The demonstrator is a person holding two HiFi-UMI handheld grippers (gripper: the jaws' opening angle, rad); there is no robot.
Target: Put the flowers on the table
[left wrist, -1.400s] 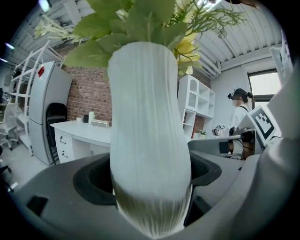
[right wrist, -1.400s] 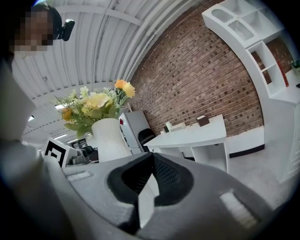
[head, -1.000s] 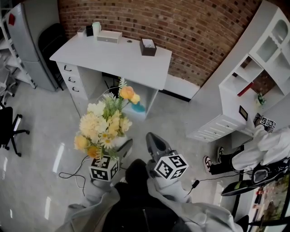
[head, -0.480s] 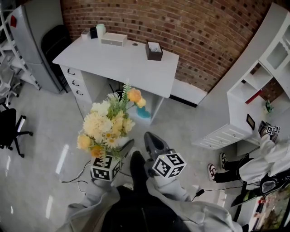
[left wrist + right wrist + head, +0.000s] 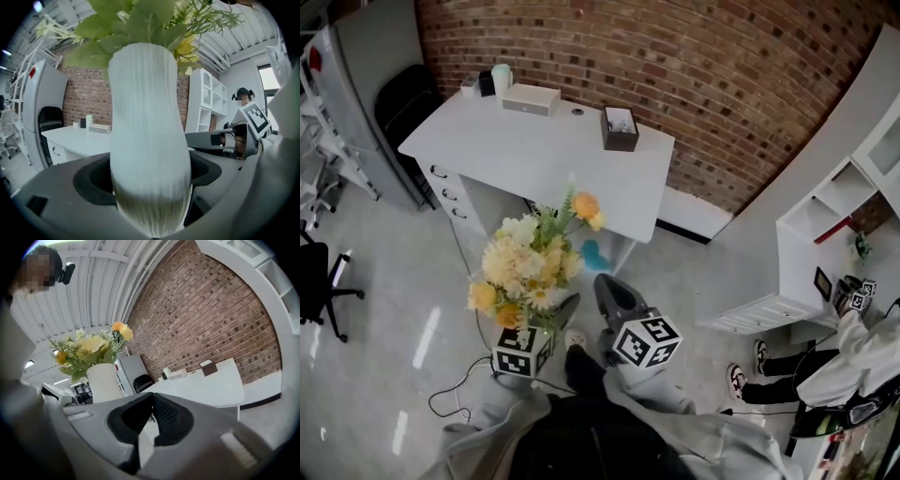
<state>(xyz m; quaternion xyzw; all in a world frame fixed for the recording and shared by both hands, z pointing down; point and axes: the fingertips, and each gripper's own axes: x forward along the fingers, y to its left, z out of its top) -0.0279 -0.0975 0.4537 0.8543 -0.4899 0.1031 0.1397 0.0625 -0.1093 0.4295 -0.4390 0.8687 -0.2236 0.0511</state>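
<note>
Before the front edge of the table [image 5: 534, 141], not yet over it, the flowers [image 5: 530, 267] hang in the air above the floor. They stand in a white ribbed vase [image 5: 147, 154], and the left gripper [image 5: 548, 319] holds this vase upright, with its jaws closed on the lower body, one on each side. The right gripper [image 5: 607, 289] is just beside it, also short of the table, and its jaws are pressed together with nothing between them. At the far side of the table, near the brick wall, lies a flat white box [image 5: 531, 98], and toward the right end stands a dark tissue box [image 5: 620, 128]. The near part of the table top is bare. I judge the task as about half done: the vase is picked up and carried near. What is left is to come closer, lift the vase over the front edge, set it flat on the bare part and open the jaws.
</note>
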